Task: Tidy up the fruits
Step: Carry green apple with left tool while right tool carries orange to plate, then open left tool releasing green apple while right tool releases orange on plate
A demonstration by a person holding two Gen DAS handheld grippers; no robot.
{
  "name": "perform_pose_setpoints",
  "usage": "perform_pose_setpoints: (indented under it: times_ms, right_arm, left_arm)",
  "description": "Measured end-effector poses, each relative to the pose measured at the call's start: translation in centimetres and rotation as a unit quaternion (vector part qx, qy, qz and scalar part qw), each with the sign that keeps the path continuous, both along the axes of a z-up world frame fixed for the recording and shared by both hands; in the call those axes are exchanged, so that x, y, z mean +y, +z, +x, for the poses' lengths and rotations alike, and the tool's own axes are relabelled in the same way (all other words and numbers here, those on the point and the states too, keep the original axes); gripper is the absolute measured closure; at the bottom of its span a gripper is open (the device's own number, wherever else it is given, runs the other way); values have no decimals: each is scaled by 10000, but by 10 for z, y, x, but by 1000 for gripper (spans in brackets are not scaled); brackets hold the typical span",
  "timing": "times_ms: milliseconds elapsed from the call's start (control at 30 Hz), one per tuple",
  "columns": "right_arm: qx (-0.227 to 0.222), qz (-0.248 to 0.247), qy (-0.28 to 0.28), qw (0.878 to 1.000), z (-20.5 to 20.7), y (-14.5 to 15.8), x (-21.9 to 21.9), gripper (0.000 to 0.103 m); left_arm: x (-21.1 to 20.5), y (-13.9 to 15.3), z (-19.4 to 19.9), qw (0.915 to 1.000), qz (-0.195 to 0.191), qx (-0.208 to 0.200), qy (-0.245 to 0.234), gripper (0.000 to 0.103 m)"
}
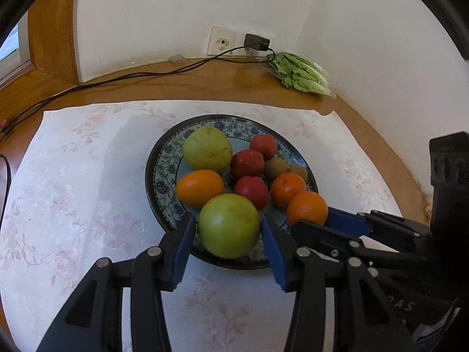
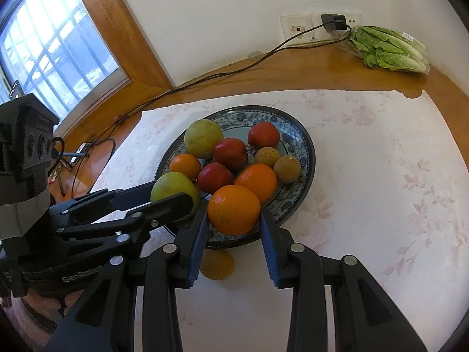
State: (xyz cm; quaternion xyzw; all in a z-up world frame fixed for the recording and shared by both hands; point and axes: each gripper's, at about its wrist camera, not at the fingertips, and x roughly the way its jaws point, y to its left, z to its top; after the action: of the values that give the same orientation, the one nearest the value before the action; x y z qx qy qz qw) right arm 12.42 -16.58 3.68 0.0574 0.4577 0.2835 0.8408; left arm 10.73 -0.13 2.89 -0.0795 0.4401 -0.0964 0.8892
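Note:
A blue patterned plate holds several fruits: green, red, orange and small brown ones. My left gripper is shut on a green fruit at the plate's near edge; the same green fruit shows in the right wrist view. My right gripper is shut on an orange, held just above the plate's near rim; that orange also shows in the left wrist view. Its shadow falls on the cloth below.
A white floral cloth covers the wooden table. A bag of lettuce lies at the back by the wall. A charger cable runs from the wall socket along the table. A window is at the left.

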Motion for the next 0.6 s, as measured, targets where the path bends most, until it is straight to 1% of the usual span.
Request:
perform_pose_setpoints:
  times_ms: [167, 300, 600]
  right_arm:
    - [-2, -8, -46, 10000, 2, 0, -2, 66]
    - [-10, 7, -77, 10000, 3, 0, -2, 66]
    - [-15, 28, -25, 10000, 2, -2, 0, 66]
  left_arm:
    - [3, 4, -1, 10000, -20, -28, 55, 47]
    - [5, 6, -4, 9999, -78, -30, 59, 46]
    - [11, 13, -16, 9998, 59, -6, 178, 45]
